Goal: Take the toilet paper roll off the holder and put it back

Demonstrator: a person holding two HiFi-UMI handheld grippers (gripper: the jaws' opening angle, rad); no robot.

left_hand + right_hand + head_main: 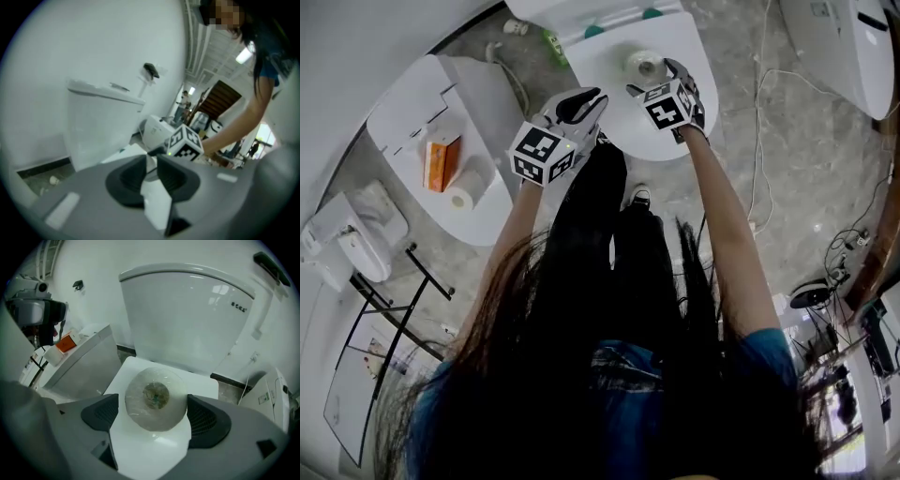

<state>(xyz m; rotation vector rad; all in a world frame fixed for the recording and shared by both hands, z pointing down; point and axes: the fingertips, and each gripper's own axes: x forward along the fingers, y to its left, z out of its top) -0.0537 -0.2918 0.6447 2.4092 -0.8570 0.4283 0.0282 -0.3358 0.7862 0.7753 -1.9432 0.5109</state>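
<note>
A toilet paper roll [644, 64] [154, 399] in clear wrap stands on end on the closed white toilet lid [614, 52] [136, 369]. My right gripper [664, 77] [151, 403] points steeply down over it, open, with the roll between its dark pads; a small gap shows on the left side. My left gripper [584, 101] [149, 171] hovers to the left of the lid with its jaws nearly together and nothing in them. A black bracket [269, 263] [151, 70] sticks out of the wall beside the tank [187, 319]; it looks bare.
To the left another toilet's lid [412, 112] carries an orange box [441, 161] and a second roll [467, 192]. A third toilet [839, 42] stands at the far right. Cables [759, 141] trail over the floor, and a black metal rack [394, 300] stands at lower left.
</note>
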